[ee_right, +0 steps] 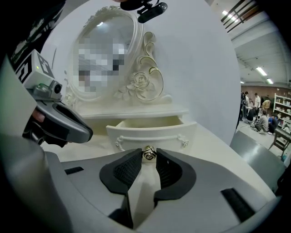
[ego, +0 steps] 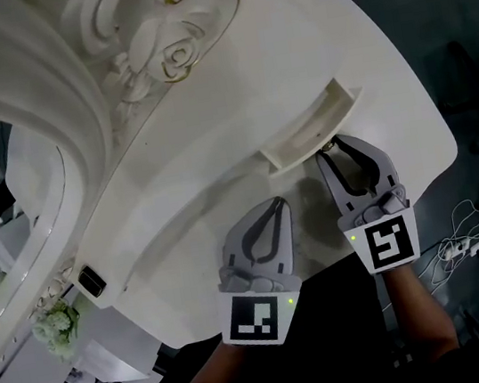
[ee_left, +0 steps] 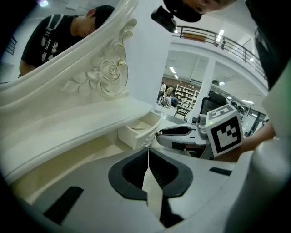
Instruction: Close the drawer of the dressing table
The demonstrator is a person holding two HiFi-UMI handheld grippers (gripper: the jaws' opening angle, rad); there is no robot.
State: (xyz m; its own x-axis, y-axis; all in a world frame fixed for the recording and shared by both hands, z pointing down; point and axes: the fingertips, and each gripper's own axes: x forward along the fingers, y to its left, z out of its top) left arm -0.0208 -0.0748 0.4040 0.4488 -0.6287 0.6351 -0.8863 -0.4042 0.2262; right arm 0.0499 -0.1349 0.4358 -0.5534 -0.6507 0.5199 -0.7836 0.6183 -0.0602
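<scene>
Two tongs: our right gripper [ee_right: 149,157] clamps the knob [ee_right: 149,153] at six o'clock of the open drawer [ee_right: 150,133]; our left gripper [ee_left: 148,150], jaws together, hovers at its eight o'clock.

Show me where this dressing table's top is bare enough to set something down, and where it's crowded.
Bare tabletop lies beyond the open drawer, out to the table's edge, and another strip between the carved mirror frame and the left gripper. Crowded in front of the drawer: the right gripper has its tongs on the knob, the left close beside.
</scene>
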